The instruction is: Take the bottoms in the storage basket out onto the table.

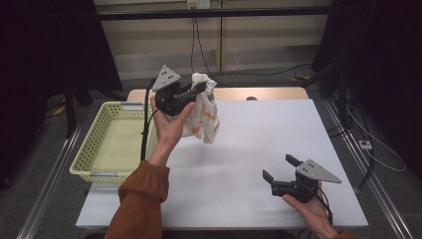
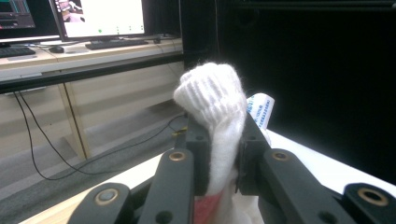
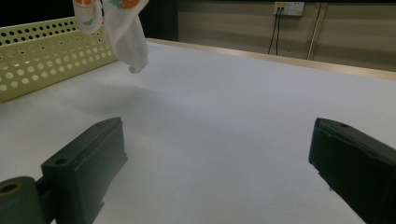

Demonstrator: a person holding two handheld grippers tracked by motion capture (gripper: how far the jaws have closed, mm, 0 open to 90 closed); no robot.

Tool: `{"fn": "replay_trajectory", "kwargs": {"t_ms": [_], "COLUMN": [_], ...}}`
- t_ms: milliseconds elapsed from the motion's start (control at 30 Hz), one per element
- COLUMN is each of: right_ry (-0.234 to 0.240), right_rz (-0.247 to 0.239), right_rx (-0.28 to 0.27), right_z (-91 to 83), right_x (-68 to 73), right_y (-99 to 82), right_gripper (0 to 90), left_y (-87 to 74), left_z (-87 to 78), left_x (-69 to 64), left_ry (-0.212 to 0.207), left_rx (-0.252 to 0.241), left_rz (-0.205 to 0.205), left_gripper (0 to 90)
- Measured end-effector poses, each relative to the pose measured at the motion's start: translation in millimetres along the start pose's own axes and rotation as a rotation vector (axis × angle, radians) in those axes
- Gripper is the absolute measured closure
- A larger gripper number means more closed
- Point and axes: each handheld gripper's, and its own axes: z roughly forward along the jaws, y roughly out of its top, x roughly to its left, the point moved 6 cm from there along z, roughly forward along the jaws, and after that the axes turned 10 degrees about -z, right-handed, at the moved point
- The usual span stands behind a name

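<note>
A white sock (image 1: 205,110) with orange and teal prints hangs in the air over the table's back left part. My left gripper (image 1: 201,89) is shut on its ribbed cuff (image 2: 215,100), which bulges up between the black jaws; a paper tag (image 2: 260,109) sticks out beside it. The sock's toe end (image 3: 126,35) dangles above the white table top. My right gripper (image 1: 278,167) rests low at the front right of the table, open, with nothing between its jaws; in the right gripper view it (image 3: 217,156) faces the bare table.
A pale green perforated basket (image 1: 94,144) stands at the table's left edge, seen too as the basket wall (image 3: 42,56). The white table (image 1: 259,139) has a wooden strip along its far edge. Cables run on the floor behind.
</note>
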Motion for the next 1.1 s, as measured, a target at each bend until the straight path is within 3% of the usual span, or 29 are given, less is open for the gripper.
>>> {"fn": "replay_trajectory", "kwargs": {"t_ms": [300, 767, 1100], "right_ry": [0.003, 0.003, 0.002], "right_rz": [-0.004, -0.003, -0.007], "right_rx": [0.001, 0.002, 0.002], "right_z": [-0.5, -1.0, -0.9], "right_x": [-0.3, -0.6, -0.3], "right_y": [-0.3, -0.5, -0.4], "right_gripper": [3.9, 4.0, 4.0], "left_y": [-10.7, -30.8, -43.8], "left_z": [6.7, 23.4, 24.8], "left_x": [-7.9, 5.0, 7.8], "left_ry": [-0.02, 0.011, 0.021], "left_rx": [0.043, 0.09, 0.113], "left_rz": [0.01, 0.007, 0.002], "left_gripper": [79.6, 79.5, 79.4]}}
